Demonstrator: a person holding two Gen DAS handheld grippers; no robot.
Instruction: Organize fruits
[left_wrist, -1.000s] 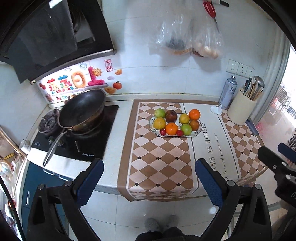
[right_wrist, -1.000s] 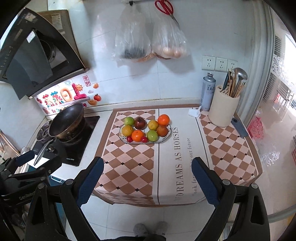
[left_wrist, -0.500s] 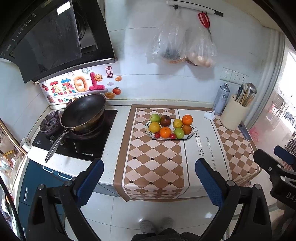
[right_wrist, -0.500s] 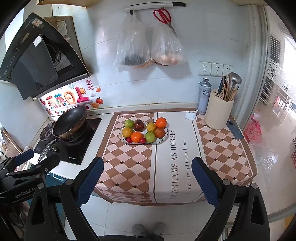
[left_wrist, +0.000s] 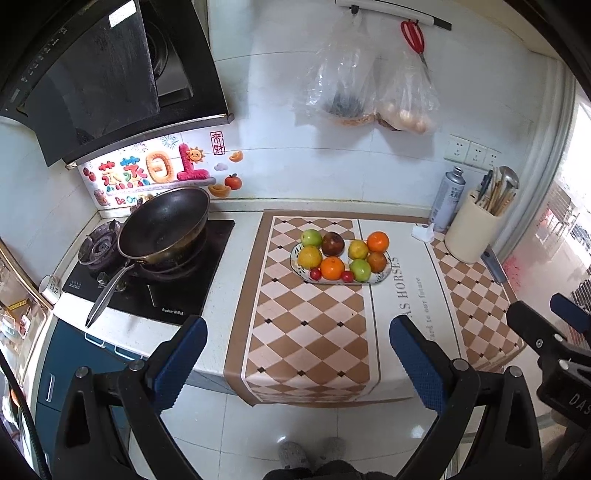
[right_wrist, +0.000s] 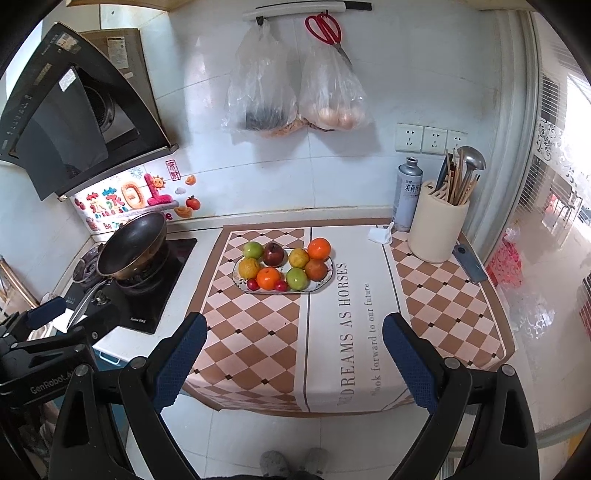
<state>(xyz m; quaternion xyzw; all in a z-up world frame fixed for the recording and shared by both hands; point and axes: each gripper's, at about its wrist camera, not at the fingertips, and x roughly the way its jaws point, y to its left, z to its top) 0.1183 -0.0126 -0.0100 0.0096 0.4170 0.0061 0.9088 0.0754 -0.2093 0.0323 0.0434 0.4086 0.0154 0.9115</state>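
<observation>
An oval plate (left_wrist: 384, 275) (right_wrist: 327, 282) on the checked table runner holds several fruits: oranges (left_wrist: 378, 242) (right_wrist: 319, 248), green apples (left_wrist: 311, 237) (right_wrist: 297, 278), a dark red apple (left_wrist: 333, 244) (right_wrist: 273, 254), yellow fruits and small red ones. My left gripper (left_wrist: 297, 354) is open, held well back from the counter's front edge with nothing between its blue fingers (left_wrist: 181, 356). My right gripper (right_wrist: 293, 350) is open too, equally far back, and empty. Each gripper shows at the edge of the other's view.
A black wok (left_wrist: 164, 225) sits on the hob at the left. A cream utensil holder (right_wrist: 437, 229), a spray can (right_wrist: 408, 192) and a dark flat object (right_wrist: 469, 264) stand at the right. Bags and red scissors (right_wrist: 325, 27) hang on the wall. White floor tiles lie below.
Both views have tilted upward over the last second, showing more of the wall and the hanging rail. The fruit plate has not moved and both grippers stayed open.
</observation>
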